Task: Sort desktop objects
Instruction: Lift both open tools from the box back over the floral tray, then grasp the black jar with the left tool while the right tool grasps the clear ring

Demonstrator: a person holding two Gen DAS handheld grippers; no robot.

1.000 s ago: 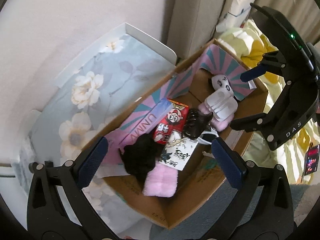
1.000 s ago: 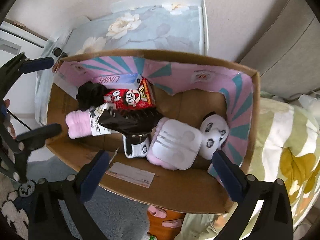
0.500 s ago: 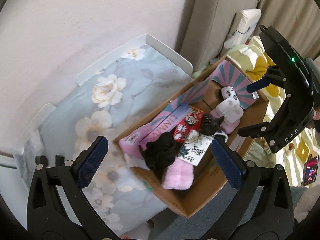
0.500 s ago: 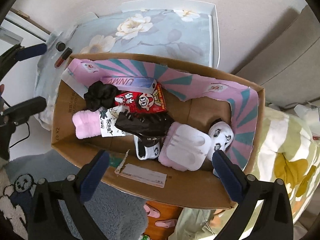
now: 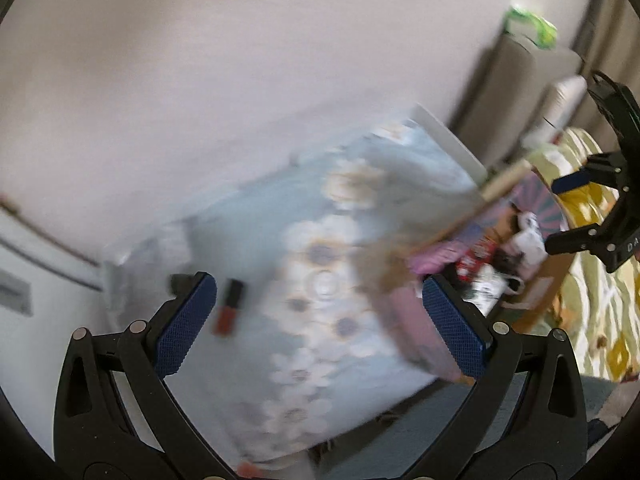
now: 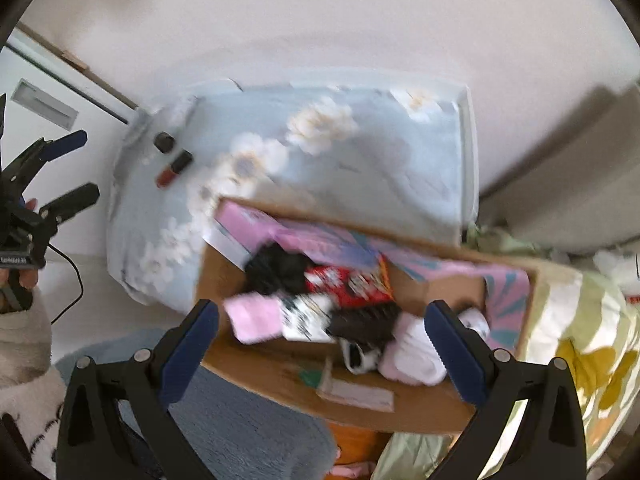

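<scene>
From my remote seat, both views are smeared by motion, so I read only the coarse layout. At the left of the right-wrist view, my left gripper (image 6: 60, 168) hangs with its jaws spread and nothing between them. Just right of it, in the upper left of that frame, the small tube with a reddish-brown body and a dark cap (image 6: 173, 168) lies flat on the pale blue flower-printed surface (image 6: 360, 168), with a short dark round piece (image 6: 164, 142) just beside it. In the left-wrist view the tube (image 5: 229, 307) sits low and left of centre, close to the left pad.

I judge the tube light, rigid and smooth, likely to roll or squirt out, so I would pinch across its body near the middle. Its long axis runs diagonally in the right-wrist frame, dark cap toward the upper right, reddish end toward the lower left.

Farther right, the open brown cardboard box with pink and teal lining (image 6: 420, 392) holds a blurred heap of things. The right gripper (image 6: 322, 344) hovers over it, jaws wide, holding nothing.
</scene>
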